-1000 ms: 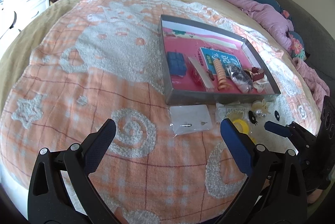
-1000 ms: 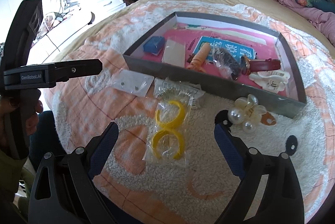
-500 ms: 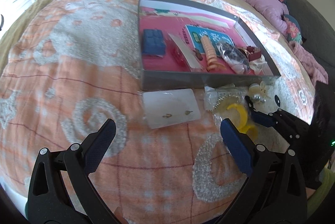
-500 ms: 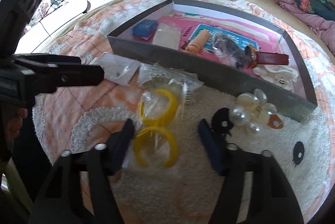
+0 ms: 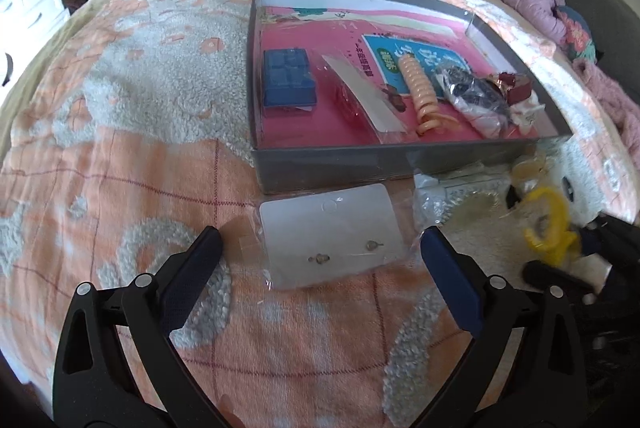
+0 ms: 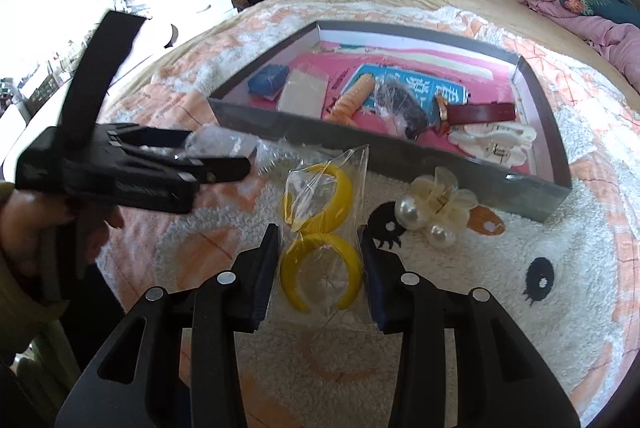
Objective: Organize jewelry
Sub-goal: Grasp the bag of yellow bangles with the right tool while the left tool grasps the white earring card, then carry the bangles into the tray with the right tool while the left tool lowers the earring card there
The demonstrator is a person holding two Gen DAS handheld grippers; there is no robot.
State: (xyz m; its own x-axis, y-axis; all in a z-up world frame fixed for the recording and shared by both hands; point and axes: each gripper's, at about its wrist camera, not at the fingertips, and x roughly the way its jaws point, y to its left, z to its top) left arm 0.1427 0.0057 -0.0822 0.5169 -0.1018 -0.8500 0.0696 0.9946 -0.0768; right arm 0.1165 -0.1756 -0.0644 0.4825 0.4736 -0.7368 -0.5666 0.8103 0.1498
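Clear plastic is the tricky bit: the crinkly see-through bag with two yellow open rings reflects a lot, so I can't tell whether the right gripper is pinching it yet. The jaws are closing with the lower ring between them, dark pads just beside the bag's edges, and the bag lies on the fuzzy white-and-orange blanket on the bed. In the left wrist view that same bag is blurred and half cut off by the right gripper's black frame.

The left gripper is spread wide and narrowing slightly, with nothing pinched, straddling a white earring card in a clear sleeve. The two little studs on it are too small to make out.

The card sits just beside the near wall of the shallow grey cardboard box with a pink floor. Another clear packet near the box wall is mostly glare. A cream pearl hair clip lies near the same wall, right of the bag. Plenty of bare blanket lies left of the card.
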